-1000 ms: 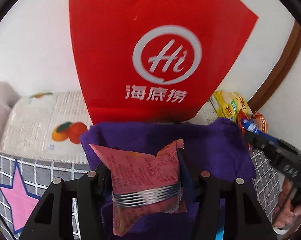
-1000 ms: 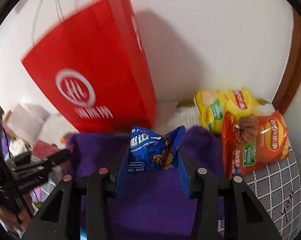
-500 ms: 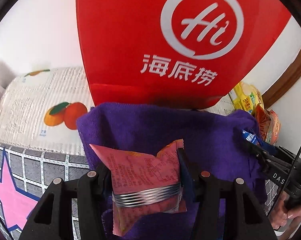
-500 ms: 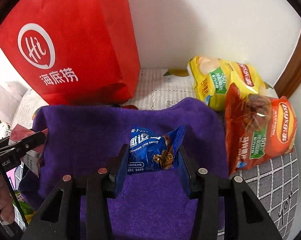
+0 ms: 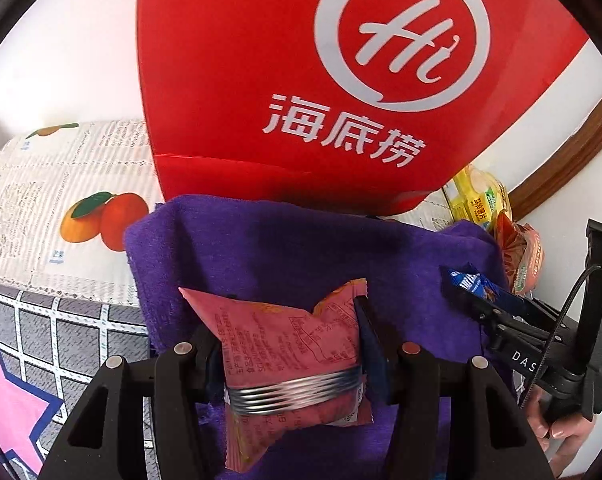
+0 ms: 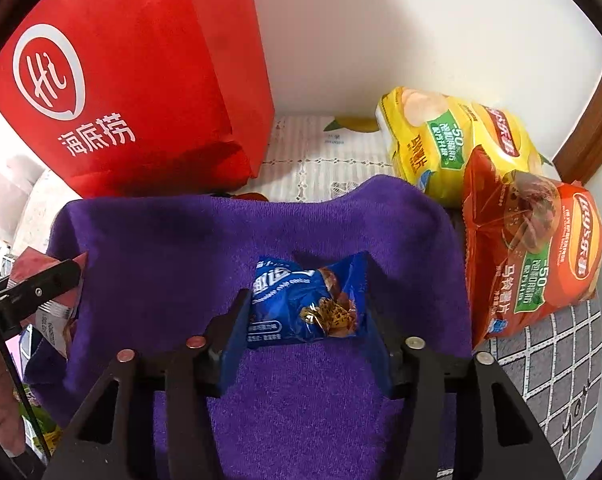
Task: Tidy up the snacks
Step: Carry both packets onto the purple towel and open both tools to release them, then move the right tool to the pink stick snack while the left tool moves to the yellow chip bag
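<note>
Presently, both snacks hang low over the purple towel (image 6: 261, 232), which is spread on the bed near its wall-side edge, in front of the red paper bag (image 5: 301, 80).

Right tongs (image 6: 307, 300): jaws are opening, with the blue cookie packet (image 6: 301, 304) between them; its right edge looks clear of the pad and its underside seems to rest on the towel. Judged released, or nearly so.

Left tongs (image 5: 291, 340): clenched on the pink snack packet (image 5: 289, 344), held upright above the towel's near-left part.

Two chip bags, yellow (image 6: 441, 140) and orange (image 6: 533, 248), lie at the towel's right edge, toward the bed's far right corner.

Recommendation for the step in hand: let the right jaws spread fully before lifting, and lift straight up so the pads do not drag the light foil packet. Lower the pink packet until it touches the towel beside the blue one, well apart from the tongs opposite, before letting go. Risk: crinkled wrappers may cling to a pad.
</note>
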The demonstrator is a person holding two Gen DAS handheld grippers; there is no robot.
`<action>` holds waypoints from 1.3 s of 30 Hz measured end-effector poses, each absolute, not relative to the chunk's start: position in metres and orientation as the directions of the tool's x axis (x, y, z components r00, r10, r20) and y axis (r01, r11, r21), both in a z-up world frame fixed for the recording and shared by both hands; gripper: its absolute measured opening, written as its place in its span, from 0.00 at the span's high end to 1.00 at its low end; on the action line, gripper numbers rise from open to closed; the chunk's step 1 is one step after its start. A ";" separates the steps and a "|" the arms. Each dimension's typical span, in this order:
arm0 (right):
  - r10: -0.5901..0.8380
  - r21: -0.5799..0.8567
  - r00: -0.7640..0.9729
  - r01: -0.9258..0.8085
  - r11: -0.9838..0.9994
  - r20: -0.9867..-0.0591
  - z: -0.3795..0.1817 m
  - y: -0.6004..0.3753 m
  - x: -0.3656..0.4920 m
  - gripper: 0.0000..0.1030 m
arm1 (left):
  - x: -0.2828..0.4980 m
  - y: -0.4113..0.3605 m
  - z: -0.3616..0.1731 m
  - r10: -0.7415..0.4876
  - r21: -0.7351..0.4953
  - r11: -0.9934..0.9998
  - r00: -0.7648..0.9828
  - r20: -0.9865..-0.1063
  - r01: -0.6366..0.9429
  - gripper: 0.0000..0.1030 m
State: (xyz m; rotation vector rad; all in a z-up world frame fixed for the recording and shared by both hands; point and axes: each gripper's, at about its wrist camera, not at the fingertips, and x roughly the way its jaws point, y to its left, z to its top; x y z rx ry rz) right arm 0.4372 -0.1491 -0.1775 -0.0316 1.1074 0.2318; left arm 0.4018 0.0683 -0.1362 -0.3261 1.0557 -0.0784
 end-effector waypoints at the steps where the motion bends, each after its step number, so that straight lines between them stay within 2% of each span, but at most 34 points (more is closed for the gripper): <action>1: 0.178 0.097 0.419 -0.208 0.973 -0.890 -0.177 -0.149 0.437 0.41 | 0.402 0.067 -0.136 -0.222 -0.304 0.949 0.495 -0.840 -0.089 0.48; 5: 0.193 0.107 0.423 -0.217 0.970 -0.886 -0.173 -0.147 0.437 0.36 | 0.403 0.064 -0.136 -0.243 -0.317 0.946 0.495 -0.834 -0.070 0.48; 7: 0.199 0.106 0.429 -0.229 0.968 -0.881 -0.170 -0.145 0.436 0.29 | 0.403 0.062 -0.135 -0.242 -0.310 0.949 0.491 -0.837 -0.061 0.39; 12: 0.218 0.121 0.452 -0.235 0.965 -0.865 -0.155 -0.146 0.427 0.28 | 0.399 0.062 -0.126 -0.230 -0.297 0.953 0.508 -0.830 -0.053 0.32; 18: 0.188 0.096 0.505 -0.203 0.974 -0.843 -0.128 -0.147 0.416 0.24 | 0.389 0.063 -0.107 -0.217 -0.286 0.957 0.536 -0.816 -0.048 0.31; 27: 0.225 0.149 0.625 -0.172 0.974 -0.747 -0.085 -0.170 0.372 0.24 | 0.369 0.059 -0.075 -0.211 -0.276 0.961 0.595 -0.776 -0.019 0.31; 35: 0.203 0.218 0.619 -0.053 0.975 -0.758 -0.080 -0.228 0.321 0.25 | 0.353 0.039 -0.053 -0.256 -0.275 0.959 0.609 -0.751 0.065 0.33; 39: 0.143 0.198 0.596 0.028 0.980 -0.790 -0.094 -0.255 0.289 0.36 | 0.336 0.028 -0.033 -0.277 -0.264 0.957 0.650 -0.708 0.120 0.33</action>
